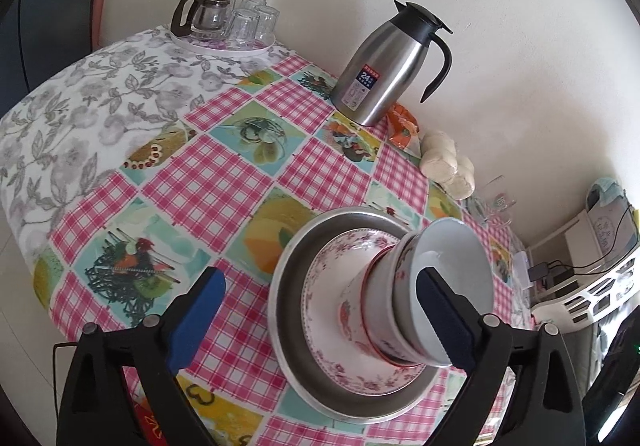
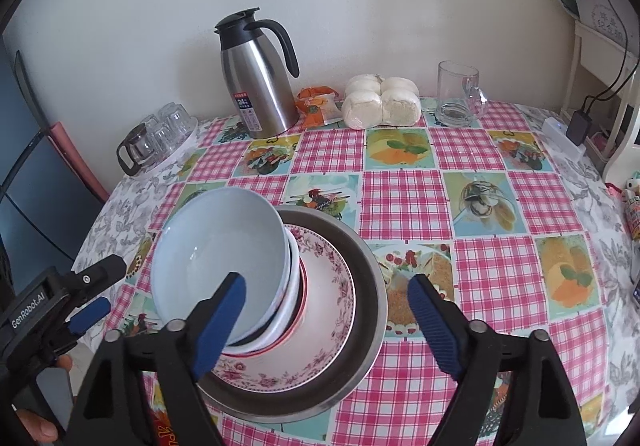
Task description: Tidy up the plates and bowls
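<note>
A stack of bowls (image 1: 400, 302) stands on a floral plate (image 1: 332, 350), which sits in a metal dish (image 1: 288, 298) on the checked tablecloth. The top bowl is plain white inside (image 2: 216, 258). The same stack shows in the right wrist view, with the floral plate (image 2: 324, 310) and the metal dish (image 2: 372, 286). My left gripper (image 1: 320, 322) is open, its fingers either side of the stack, holding nothing. My right gripper (image 2: 324, 322) is open above the near side of the stack, empty. The left gripper (image 2: 80, 298) also shows at the left edge of the right wrist view.
A steel thermos jug (image 2: 256, 86) stands at the back by the wall. Beside it lie an orange packet (image 2: 318, 106), wrapped buns (image 2: 380, 102) and a glass mug (image 2: 460, 94). A tray with a glass teapot and glasses (image 2: 160, 138) sits at the back left. A white shelf (image 2: 600, 86) is on the right.
</note>
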Available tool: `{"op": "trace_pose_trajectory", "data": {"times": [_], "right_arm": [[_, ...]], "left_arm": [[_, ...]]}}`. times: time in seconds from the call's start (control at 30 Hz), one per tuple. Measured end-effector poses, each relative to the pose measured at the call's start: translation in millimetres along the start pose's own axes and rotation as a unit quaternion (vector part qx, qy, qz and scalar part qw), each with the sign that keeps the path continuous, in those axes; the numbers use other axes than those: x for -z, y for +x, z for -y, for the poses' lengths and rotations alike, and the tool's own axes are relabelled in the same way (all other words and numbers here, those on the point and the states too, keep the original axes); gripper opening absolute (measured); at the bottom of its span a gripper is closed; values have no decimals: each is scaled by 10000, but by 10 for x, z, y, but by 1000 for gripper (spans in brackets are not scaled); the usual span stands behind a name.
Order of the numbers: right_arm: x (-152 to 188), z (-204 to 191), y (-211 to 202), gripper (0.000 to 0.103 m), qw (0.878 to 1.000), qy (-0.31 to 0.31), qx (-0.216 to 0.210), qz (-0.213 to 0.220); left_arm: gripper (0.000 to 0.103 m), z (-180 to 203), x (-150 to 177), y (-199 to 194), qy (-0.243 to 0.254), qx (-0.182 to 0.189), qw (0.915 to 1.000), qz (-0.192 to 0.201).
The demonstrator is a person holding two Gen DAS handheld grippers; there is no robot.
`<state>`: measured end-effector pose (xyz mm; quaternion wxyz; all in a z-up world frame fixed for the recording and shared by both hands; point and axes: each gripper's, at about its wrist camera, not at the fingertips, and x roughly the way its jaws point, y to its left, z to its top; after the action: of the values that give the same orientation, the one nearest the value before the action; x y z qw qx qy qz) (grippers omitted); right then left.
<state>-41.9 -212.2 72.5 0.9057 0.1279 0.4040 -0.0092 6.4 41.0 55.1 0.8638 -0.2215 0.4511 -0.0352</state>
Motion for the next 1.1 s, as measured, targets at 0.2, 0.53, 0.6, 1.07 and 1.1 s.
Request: {"op": "trace_pose_trajectory", "data": {"times": [0.2, 0.53, 0.6, 1.07, 1.1], "right_arm": [[121, 27, -43, 103, 9999, -122, 59, 83], [299, 92, 28, 103, 9992, -148, 298, -206], [334, 96, 45, 103, 9989, -188, 339, -272], [460, 125, 73, 103, 9970, -304, 510, -504], [464, 127, 73, 103, 9969, -308, 511, -508]], "left_arm": [[97, -1, 126, -1, 287, -377, 9989, 54], [97, 71, 330, 12, 891, -921, 9918, 22], [97, 90, 361, 37, 966, -961, 9907, -47], [97, 160, 535, 97, 1171, -1181, 9855, -324], [97, 166, 552, 100, 1201, -1224, 9846, -342]]}}
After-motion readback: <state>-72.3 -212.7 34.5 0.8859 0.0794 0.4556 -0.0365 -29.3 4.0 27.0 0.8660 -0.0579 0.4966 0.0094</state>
